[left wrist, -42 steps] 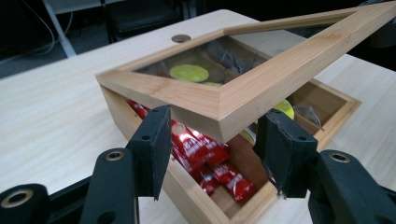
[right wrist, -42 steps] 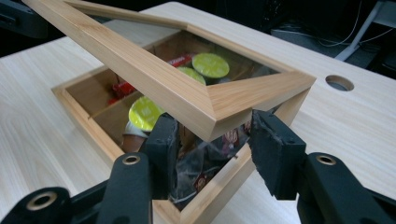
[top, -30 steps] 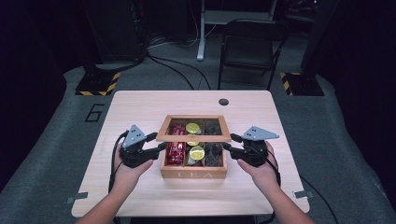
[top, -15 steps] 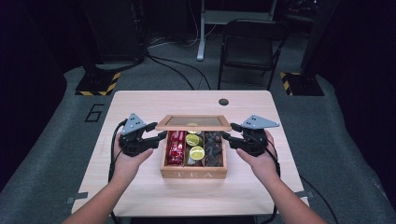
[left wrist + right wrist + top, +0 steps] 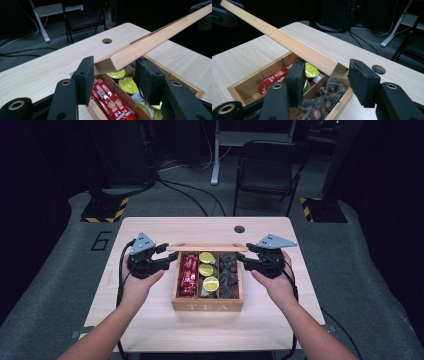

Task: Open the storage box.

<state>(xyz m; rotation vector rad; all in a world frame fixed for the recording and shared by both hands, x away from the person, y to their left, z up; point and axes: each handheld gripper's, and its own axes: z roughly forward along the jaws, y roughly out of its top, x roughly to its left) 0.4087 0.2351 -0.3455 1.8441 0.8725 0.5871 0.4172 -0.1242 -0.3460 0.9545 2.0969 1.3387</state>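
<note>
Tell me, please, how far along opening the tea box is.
Done: the lid is raised off the box, baring sticks, capsules and tea bags. In hand: the left gripper and right gripper have its front corners between unclamped jaws, the left's just closing, the right's just opening. Left, probably: swing it fully back, then let go.

1. The high view looked forward and down on the table (image 5: 150, 320) from above.
2. Each gripper view sat close, facing inward along its jaws.
3. All three shared the raised lid (image 5: 207, 247) (image 5: 150, 42) (image 5: 287, 42).
</note>
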